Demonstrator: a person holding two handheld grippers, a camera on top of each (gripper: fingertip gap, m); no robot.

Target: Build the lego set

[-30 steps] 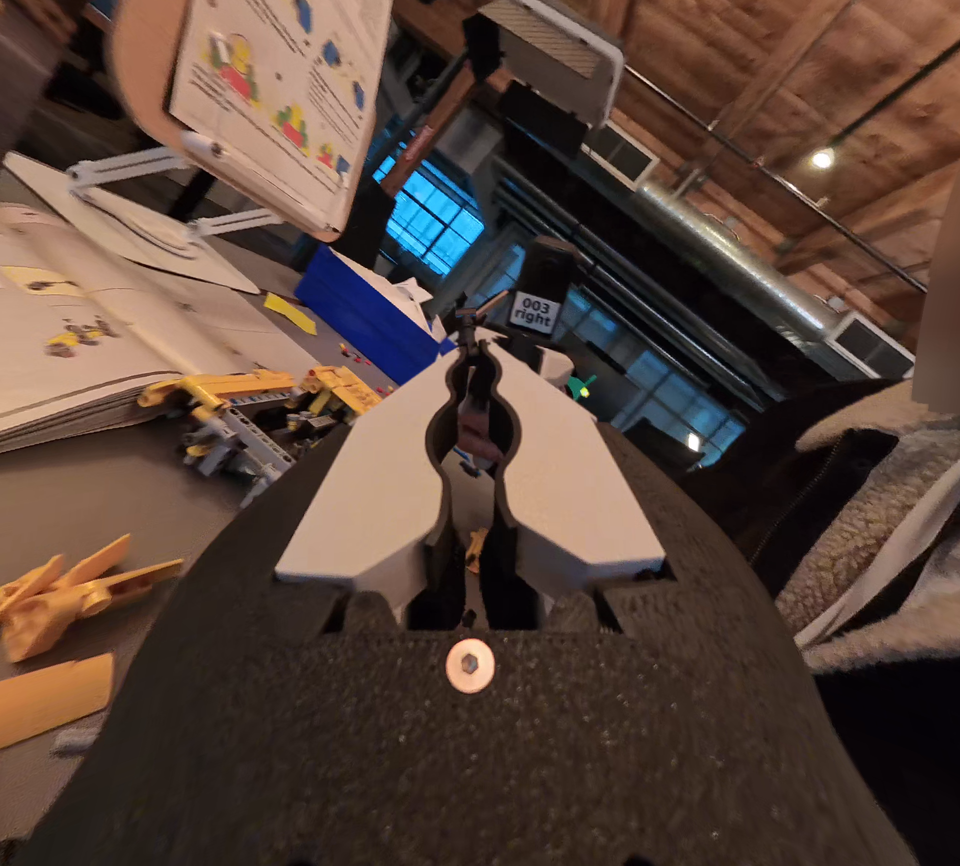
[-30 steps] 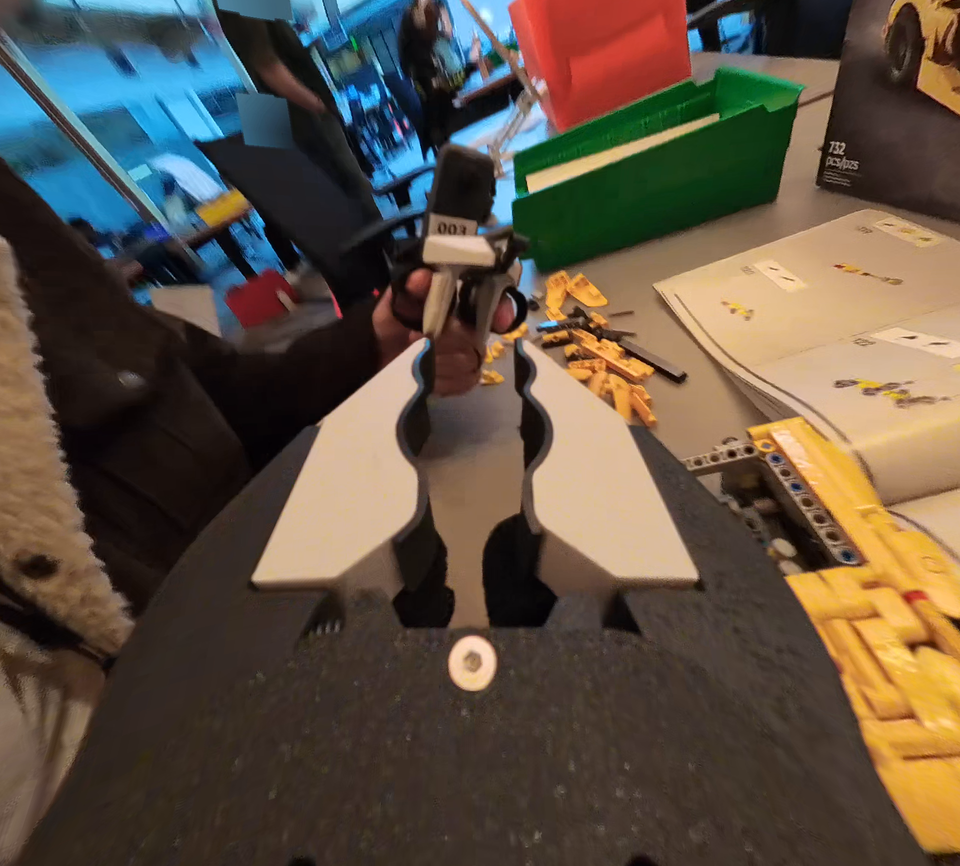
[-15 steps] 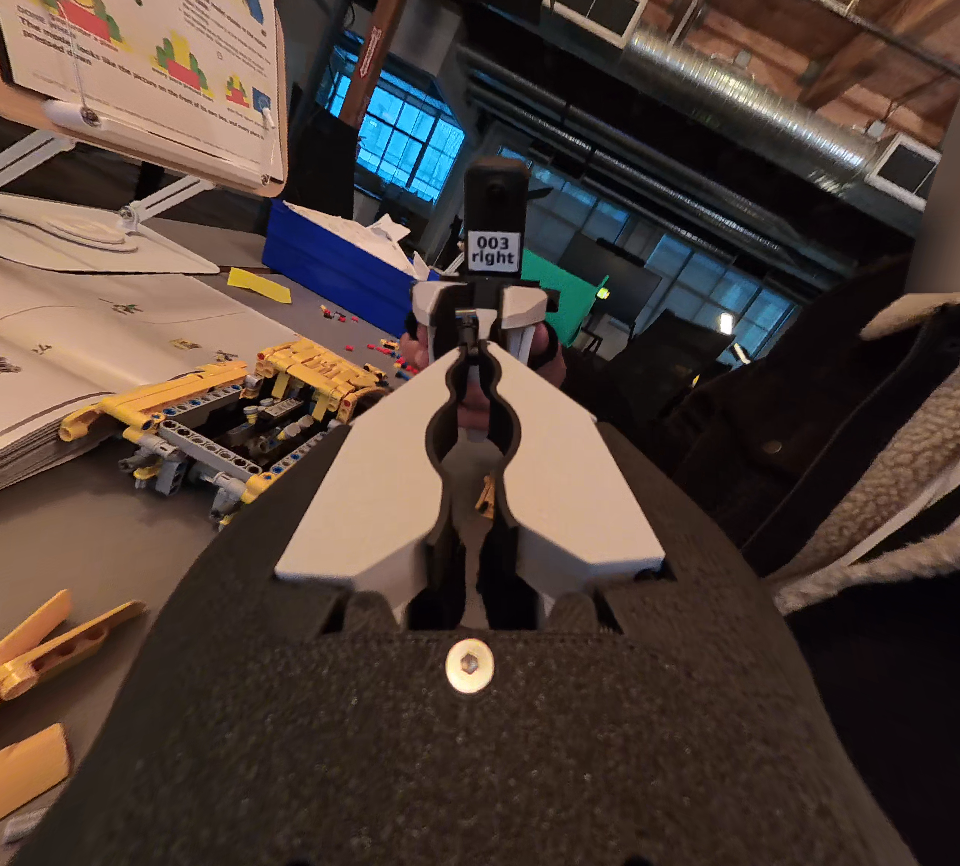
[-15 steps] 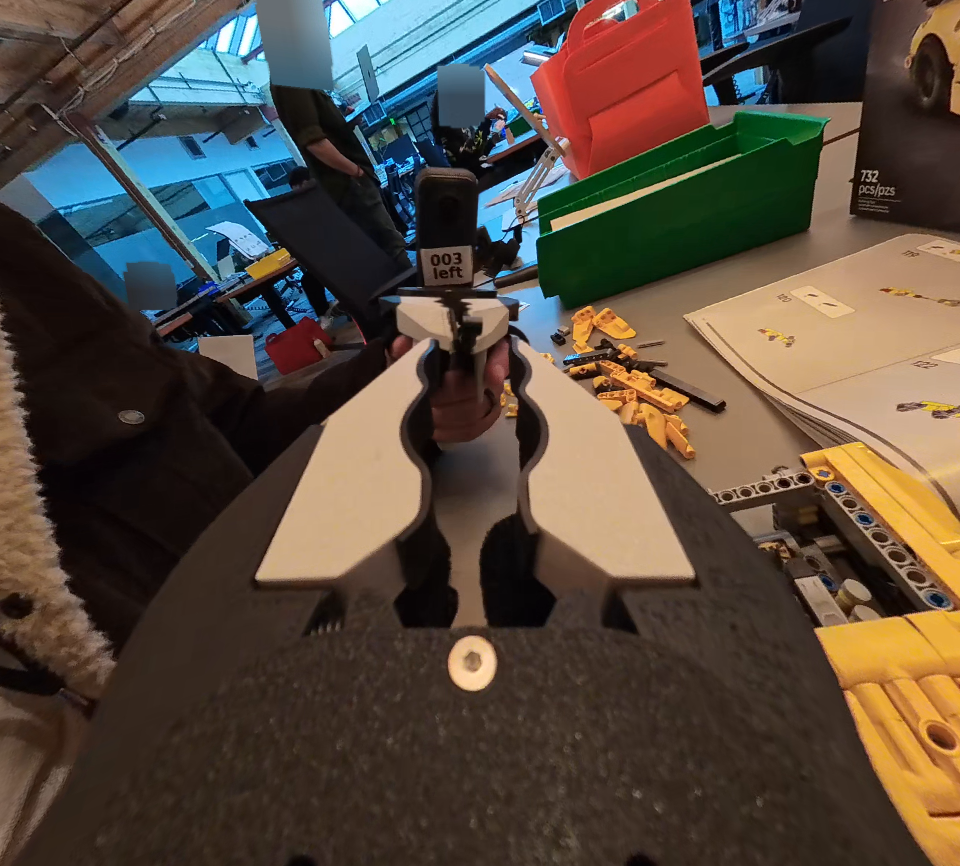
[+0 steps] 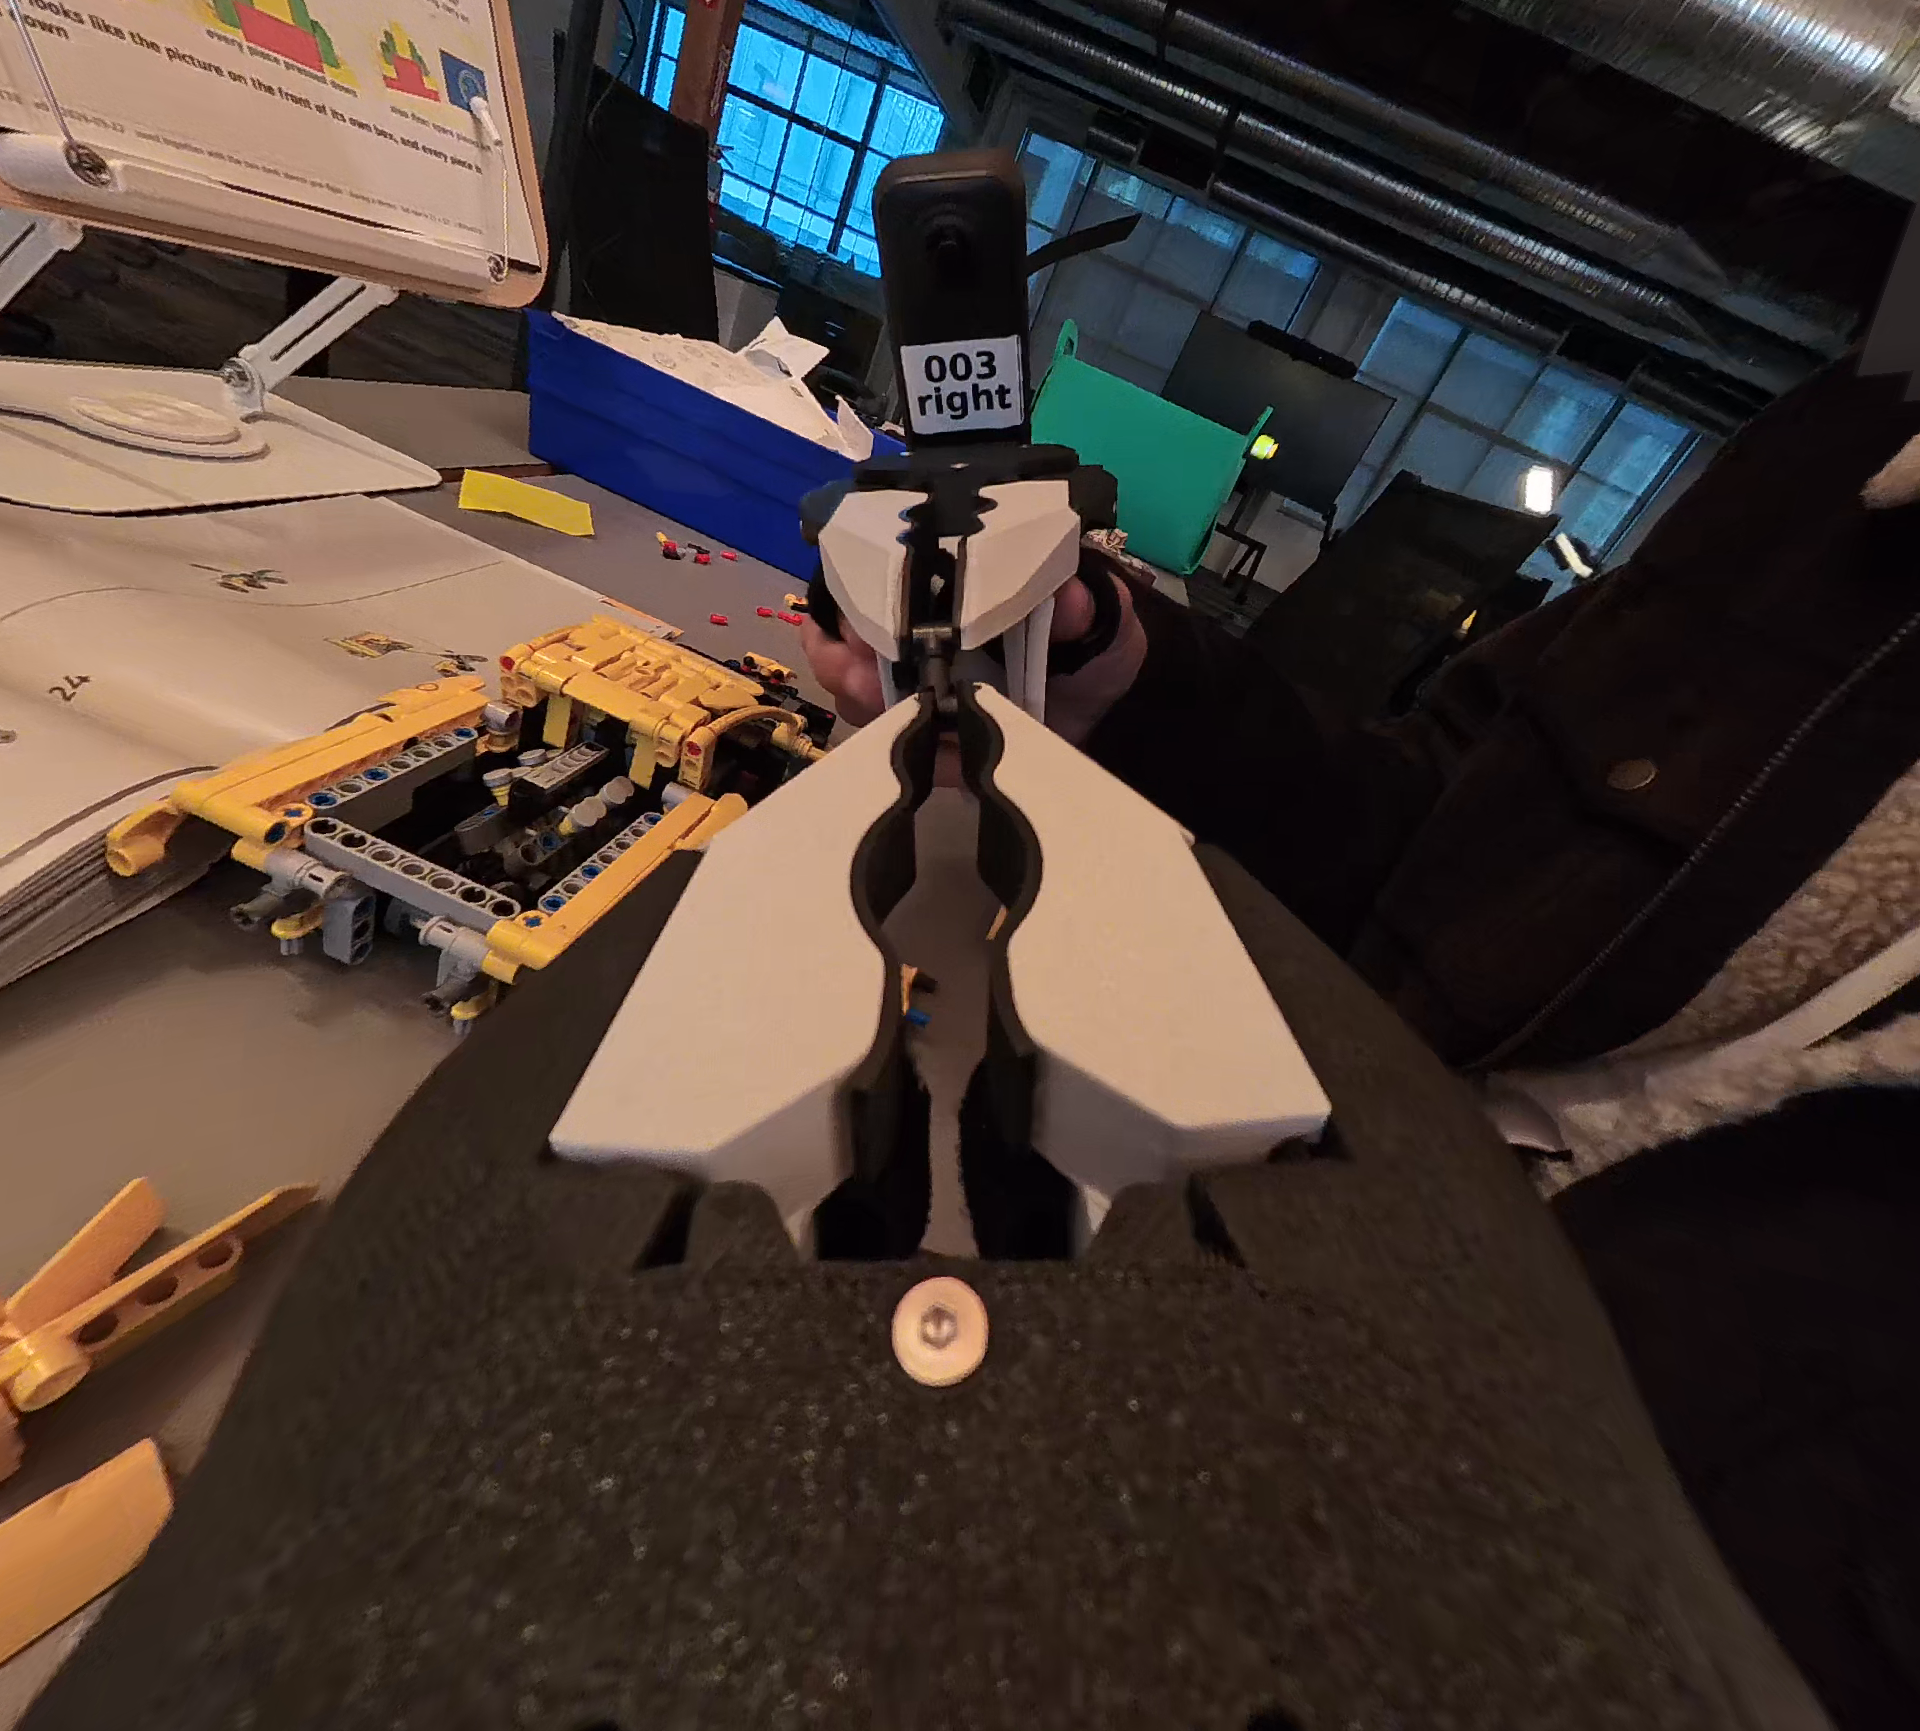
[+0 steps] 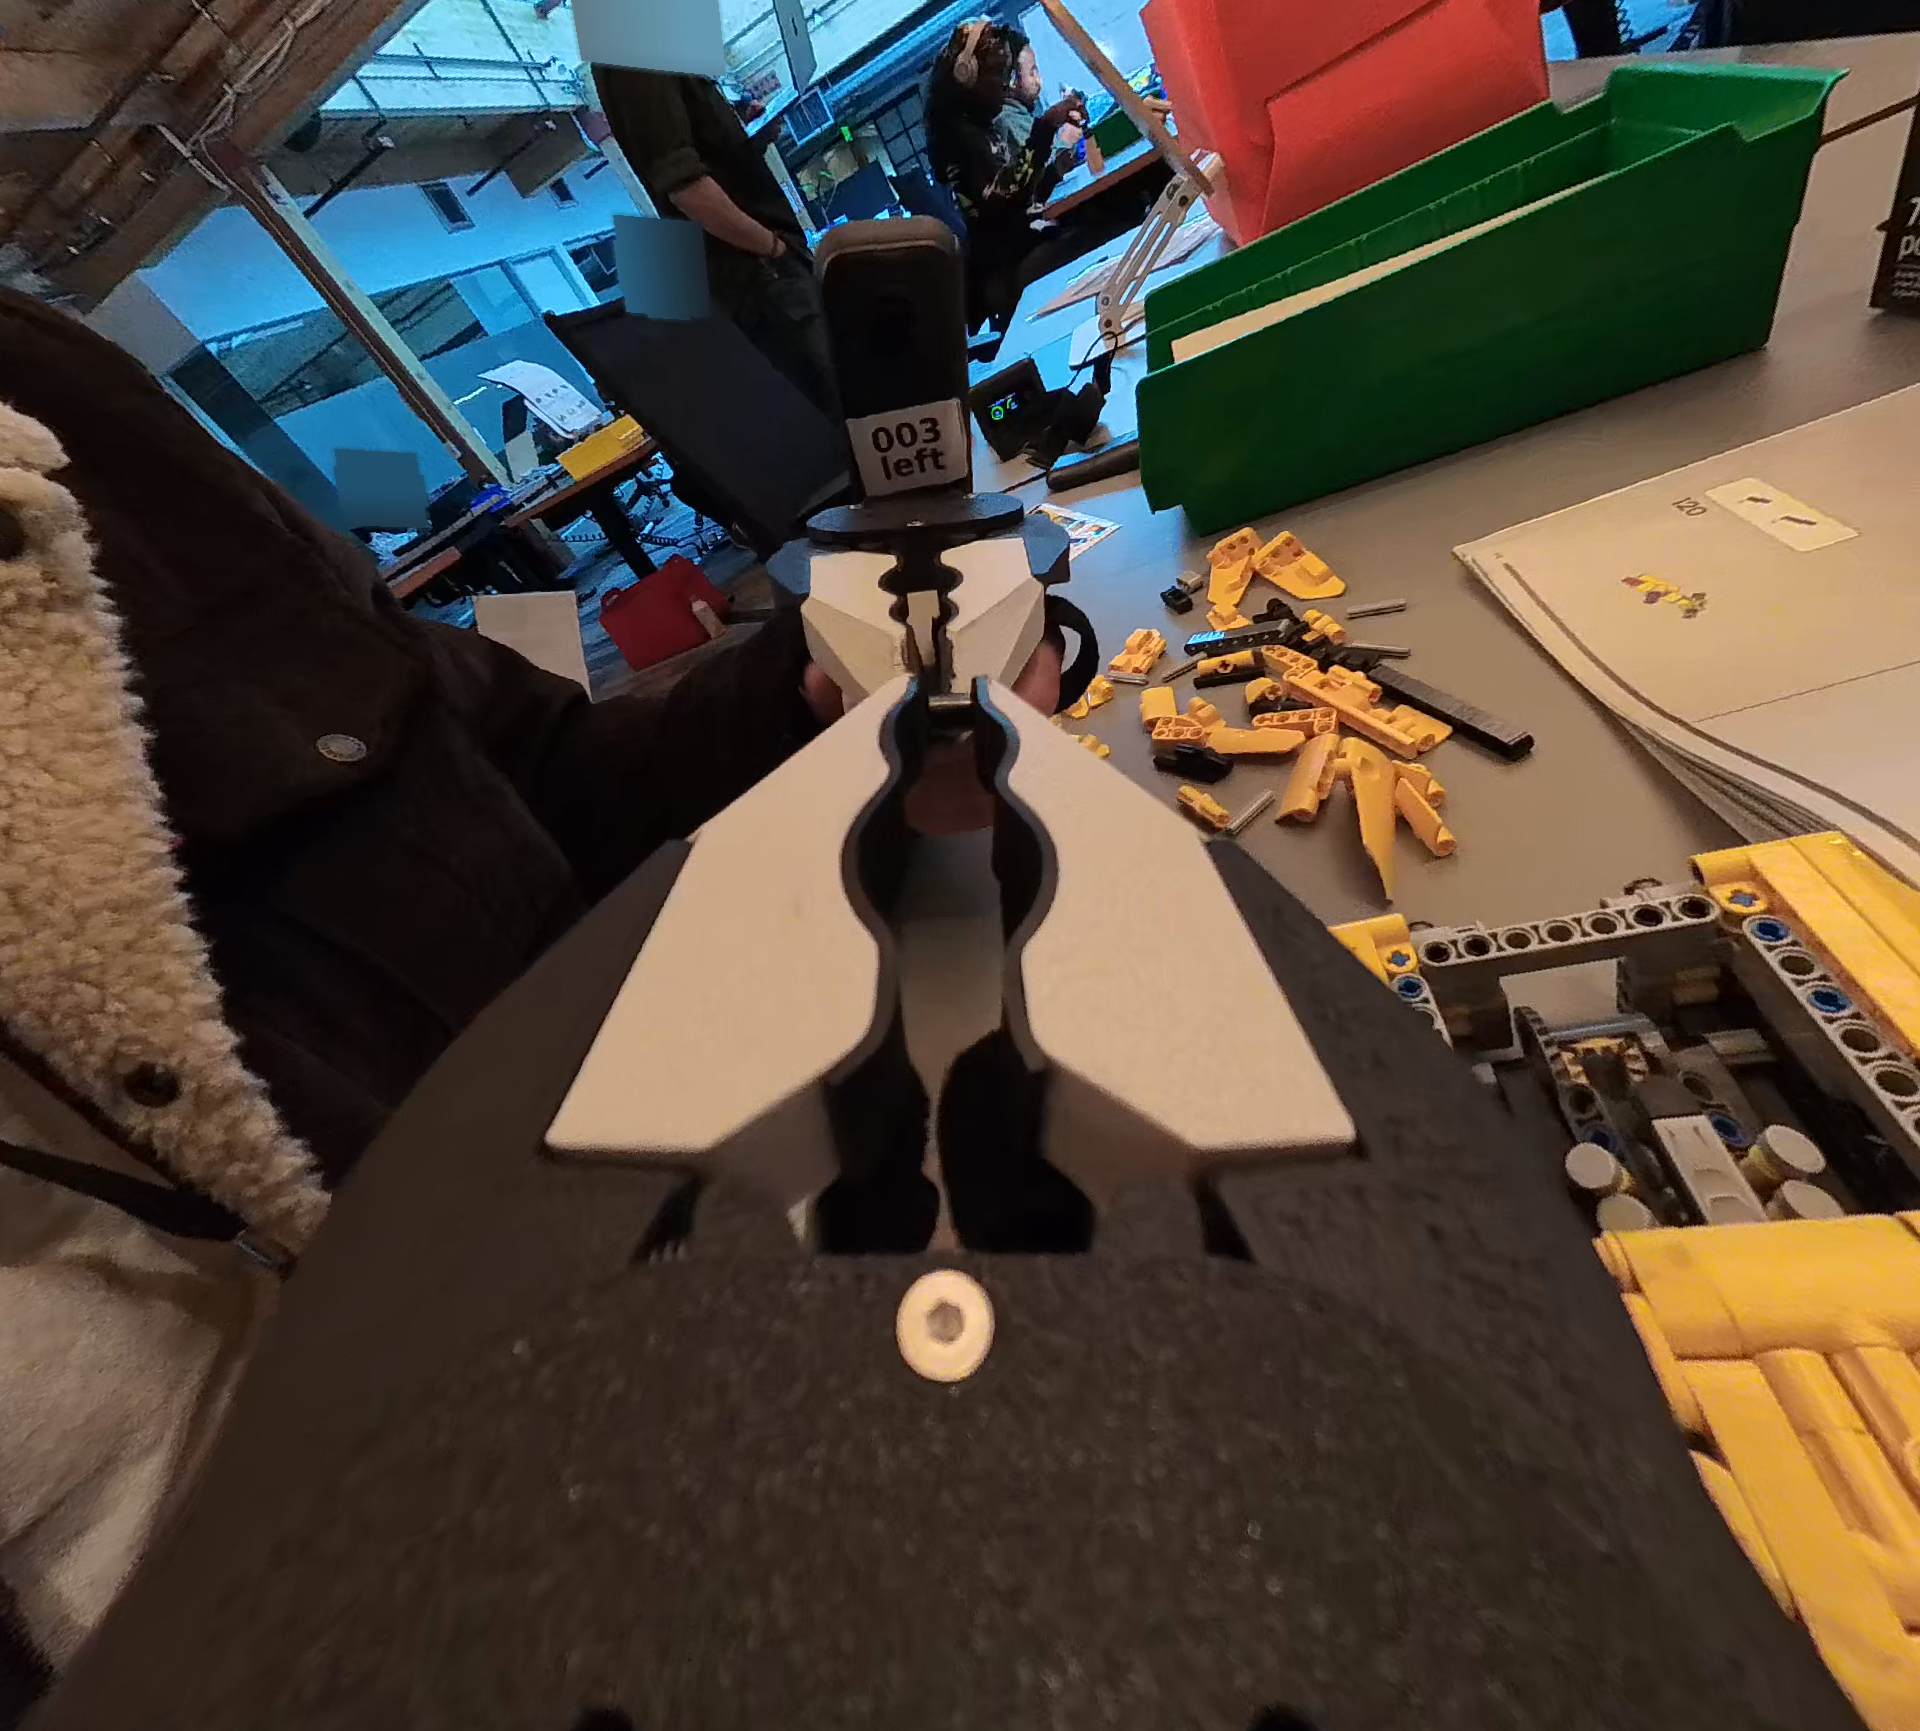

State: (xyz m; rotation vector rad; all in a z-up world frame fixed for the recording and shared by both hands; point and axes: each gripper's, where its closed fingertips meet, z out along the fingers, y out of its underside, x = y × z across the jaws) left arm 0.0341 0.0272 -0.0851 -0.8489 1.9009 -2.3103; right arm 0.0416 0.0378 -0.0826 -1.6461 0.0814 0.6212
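Both tongs meet tip to tip above the table: our left gripper (image 5: 940, 710) and our right gripper (image 6: 948, 696) are each closed on the same small dark grey piece (image 6: 948, 700), which bridges the two sets of tips. We hold them raised over the grey table (image 6: 1621, 455). Left of the left gripper lies the half-built yellow car frame (image 5: 499, 808), resting against the open instruction book (image 5: 187, 632). Right of the right gripper we note loose yellow and black parts (image 6: 1309, 715), with a green bin (image 6: 1475, 320) beyond them.
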